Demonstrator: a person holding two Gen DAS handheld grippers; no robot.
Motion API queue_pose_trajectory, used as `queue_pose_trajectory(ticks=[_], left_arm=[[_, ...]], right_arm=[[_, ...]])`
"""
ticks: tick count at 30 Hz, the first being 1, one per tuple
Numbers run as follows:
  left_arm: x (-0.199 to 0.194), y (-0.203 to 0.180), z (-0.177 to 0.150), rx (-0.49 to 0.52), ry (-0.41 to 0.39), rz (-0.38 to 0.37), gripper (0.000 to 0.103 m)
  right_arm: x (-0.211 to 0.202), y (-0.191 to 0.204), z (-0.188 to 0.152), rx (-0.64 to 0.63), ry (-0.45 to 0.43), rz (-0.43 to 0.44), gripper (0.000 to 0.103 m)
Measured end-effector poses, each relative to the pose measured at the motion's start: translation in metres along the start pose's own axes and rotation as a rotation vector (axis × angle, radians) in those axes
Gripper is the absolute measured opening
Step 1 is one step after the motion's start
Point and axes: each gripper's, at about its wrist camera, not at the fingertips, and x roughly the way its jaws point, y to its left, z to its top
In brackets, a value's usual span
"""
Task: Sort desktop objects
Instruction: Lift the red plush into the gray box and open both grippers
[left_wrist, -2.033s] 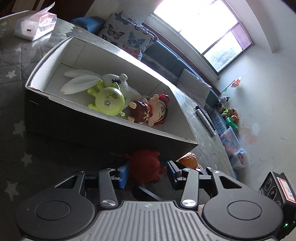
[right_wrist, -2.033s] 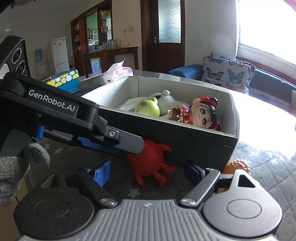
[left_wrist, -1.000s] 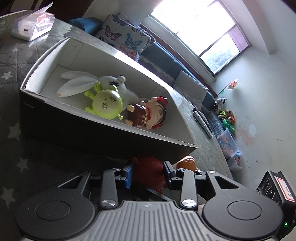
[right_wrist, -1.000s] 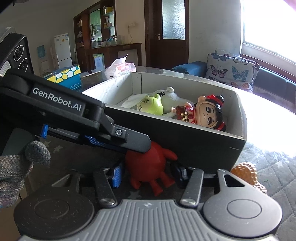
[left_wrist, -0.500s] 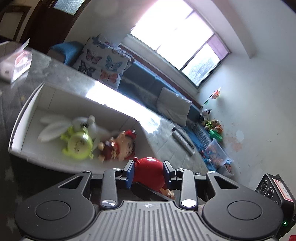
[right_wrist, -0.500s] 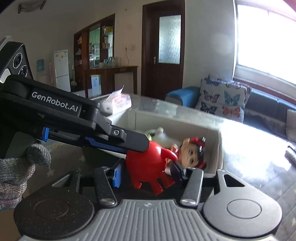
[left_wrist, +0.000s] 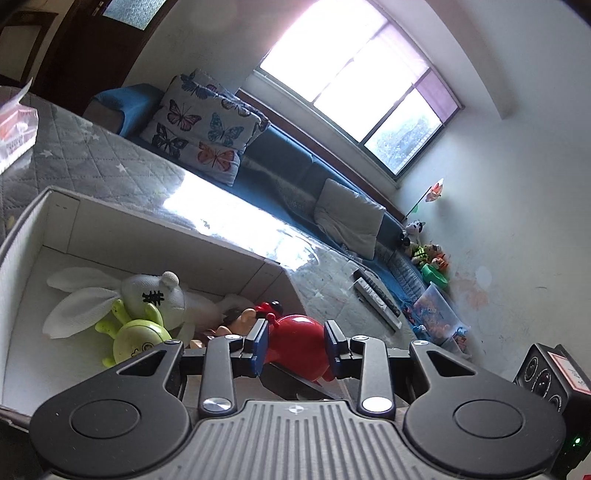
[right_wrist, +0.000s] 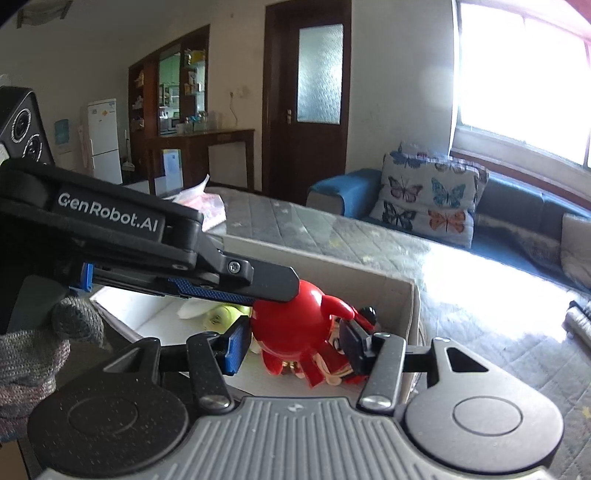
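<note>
Both grippers are shut on one red toy figure (left_wrist: 299, 341), held in the air over the open cardboard box (left_wrist: 162, 229). My left gripper (left_wrist: 297, 345) pinches its round body from both sides. My right gripper (right_wrist: 295, 345) also clamps the red toy (right_wrist: 295, 328), with the left gripper's finger (right_wrist: 236, 284) crossing above it. Inside the box lie a white bunny plush (left_wrist: 147, 295), a green toy (left_wrist: 138, 338) and a doll with red hair bows (left_wrist: 255, 315), partly hidden by the red toy.
The box stands on a grey quilted tablecloth (left_wrist: 110, 162). A tissue pack (left_wrist: 14, 129) lies at the far left. Two remotes (left_wrist: 376, 299) lie beyond the box to the right. A sofa with butterfly cushions (right_wrist: 428, 199) stands behind the table.
Both grippers closed on the red toy beside the box front, lifted it off the table and carried it up over the box.
</note>
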Motion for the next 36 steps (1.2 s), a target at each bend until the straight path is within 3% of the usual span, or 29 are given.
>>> queue_pose_trajectory(ticks=[19,36], left_arm=[[0.030,0.026,-0.018,-0.037,0.090,0.045,0.034],[0.011,0.014,-0.020,-0.028,0.067,0.057,0.034]], right_arm=[[0.022,-0.014,-0.027,0.035,0.093,0.017,0.050],[-0.011,-0.008,-0.035,0.065,0.035,-0.002,0.051]])
